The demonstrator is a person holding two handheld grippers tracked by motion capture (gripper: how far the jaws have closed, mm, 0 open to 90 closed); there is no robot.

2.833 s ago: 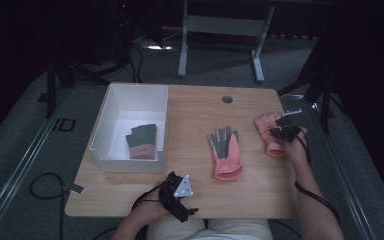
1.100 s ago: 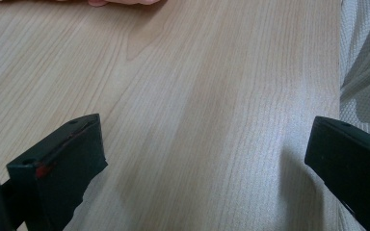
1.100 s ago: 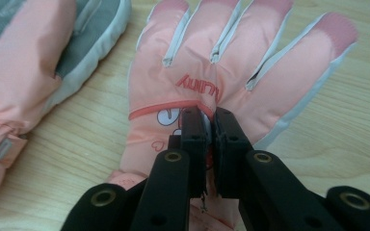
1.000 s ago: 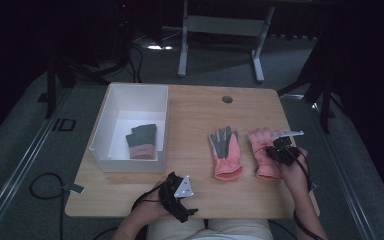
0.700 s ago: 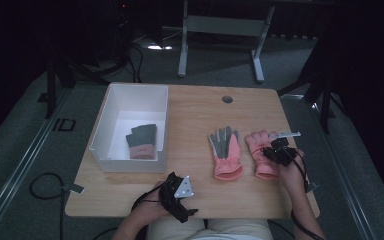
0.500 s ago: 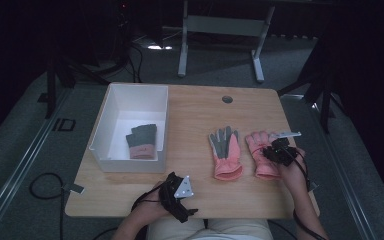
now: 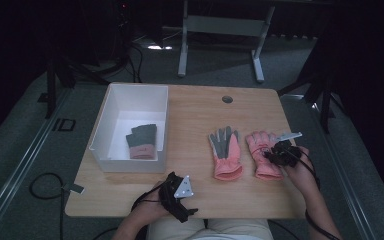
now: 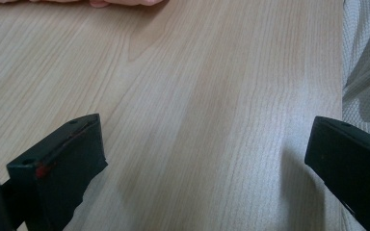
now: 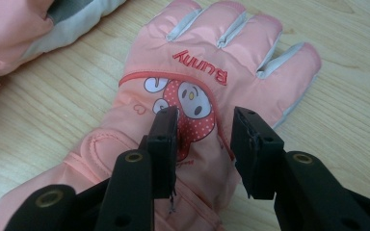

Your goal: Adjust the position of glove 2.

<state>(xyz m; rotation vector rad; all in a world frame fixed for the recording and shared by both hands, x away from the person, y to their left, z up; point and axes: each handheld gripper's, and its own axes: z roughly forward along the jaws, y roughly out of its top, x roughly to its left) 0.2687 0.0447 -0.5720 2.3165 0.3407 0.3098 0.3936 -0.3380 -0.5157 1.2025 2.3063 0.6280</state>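
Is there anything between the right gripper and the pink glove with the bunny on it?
Nothing visible. The right gripper sits directly over the bunny glove, its jaws parted above the cartoon patch. The other pink glove lies apart, beside it on the table.

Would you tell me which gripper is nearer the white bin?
Left. The left gripper sits just below the white bin; the right gripper is over the pink glove, farther right.

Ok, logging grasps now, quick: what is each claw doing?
Left claw: open, empty, over bare table.
Right claw: part open over the pink glove, gripping nothing.
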